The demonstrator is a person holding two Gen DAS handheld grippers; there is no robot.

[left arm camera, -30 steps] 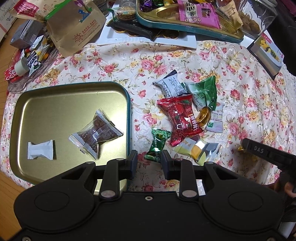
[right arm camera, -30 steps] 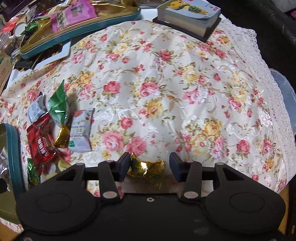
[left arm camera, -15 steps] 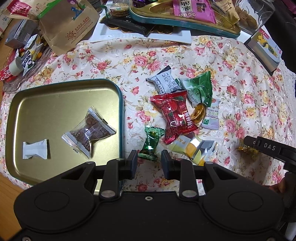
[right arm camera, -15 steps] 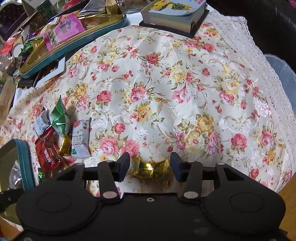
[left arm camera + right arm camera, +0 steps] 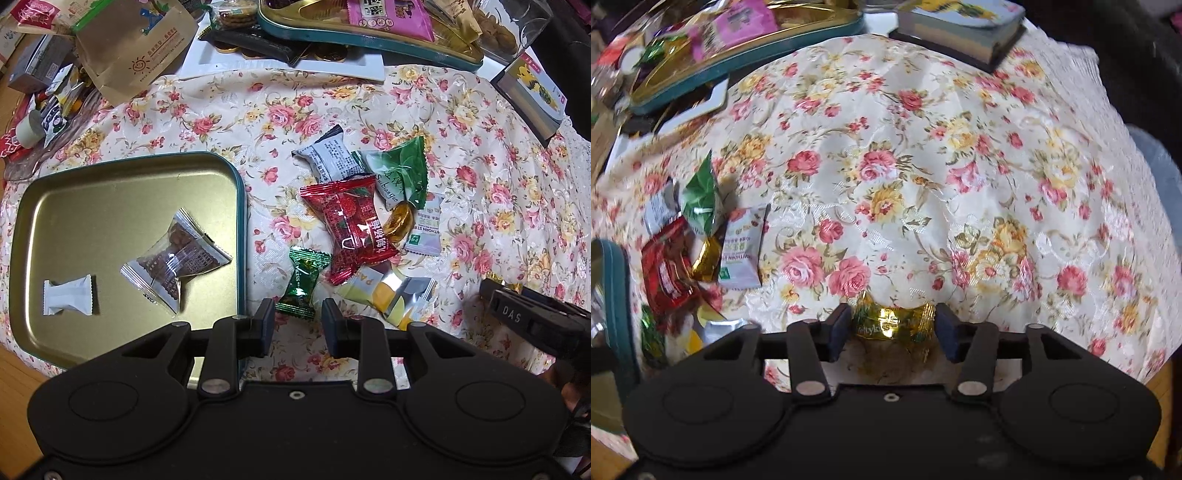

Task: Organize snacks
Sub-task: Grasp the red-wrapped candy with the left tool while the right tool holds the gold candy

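Snacks lie in a loose heap on the floral tablecloth [image 5: 480, 155], and one of them, a gold-wrapped candy [image 5: 892, 321], sits between the fingers of the right gripper [image 5: 891, 326], whose jaws are closing around it; the wrapper spans nearly the whole gap, but I cannot tell whether the pads press it yet. The left gripper [image 5: 297, 325] points down at the cloth with its jaws part-way spread and nothing between them; the lower end of a small green candy [image 5: 301, 282] lies just beyond its fingertips. Beside that, toward the right gripper, rests a yellow and silver packet [image 5: 391, 295], partly under a red packet [image 5: 352, 225]. Left of the heap stands a gold tray with a teal rim [image 5: 242, 221]; in it lie a white wrapped sweet [image 5: 68, 297] and a clear packet with a brown snack [image 5: 177, 258], apart from each other. Farther on in the heap are a round gold sweet [image 5: 399, 221], a pale hawthorn packet [image 5: 424, 230], a green and white packet [image 5: 402, 173] and a grey packet [image 5: 330, 158], all touching or overlapping. At the far edge sit a second tin full of snacks [image 5: 369, 37], a brown paper bag [image 5: 136, 48] and a small book-like box [image 5: 964, 33]
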